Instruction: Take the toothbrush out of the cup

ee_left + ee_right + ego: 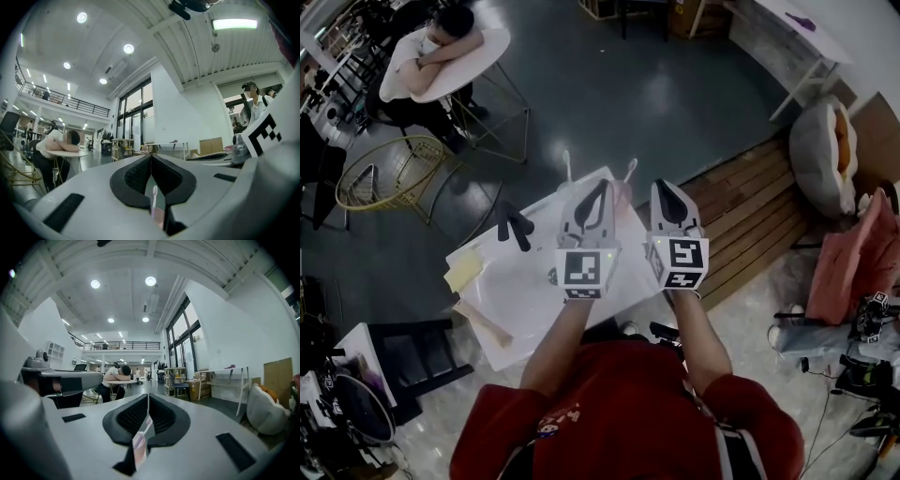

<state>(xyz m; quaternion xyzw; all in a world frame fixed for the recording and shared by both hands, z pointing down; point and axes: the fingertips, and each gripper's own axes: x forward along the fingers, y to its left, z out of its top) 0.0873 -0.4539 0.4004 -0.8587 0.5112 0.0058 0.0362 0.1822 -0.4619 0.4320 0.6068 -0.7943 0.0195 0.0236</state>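
Head view: the left gripper (602,187) and the right gripper (662,186) point level, side by side, over the white worktop (520,291). The cup (622,199) stands between their tips and a little beyond them.
Risk, tipping: the cup looks light and stands near the worktop's far edge. A gripper nudging its wall on the way in could push it over or off, I think.
Risk, lifting the cup too: if the toothbrush (630,171) is pulled at a slant with nothing steadying the cup, the handle may drag on the rim and carry the cup along.
Risk, missed pinch: the handle is thin, so jaws closing off-centre could flick it aside.
Cup: pinkish and translucent, upright. It holds the toothbrush; whether it holds anything else I cannot tell.
Toothbrush: in the cup, head up, leaning slightly right, untouched.
White stick (567,165): thin, left of the cup; what holds it I cannot make out.
Left gripper: jaws pressed together and empty; the brush head and cup show through the gap below them.
Right gripper: jaws pressed together, nothing pinched.
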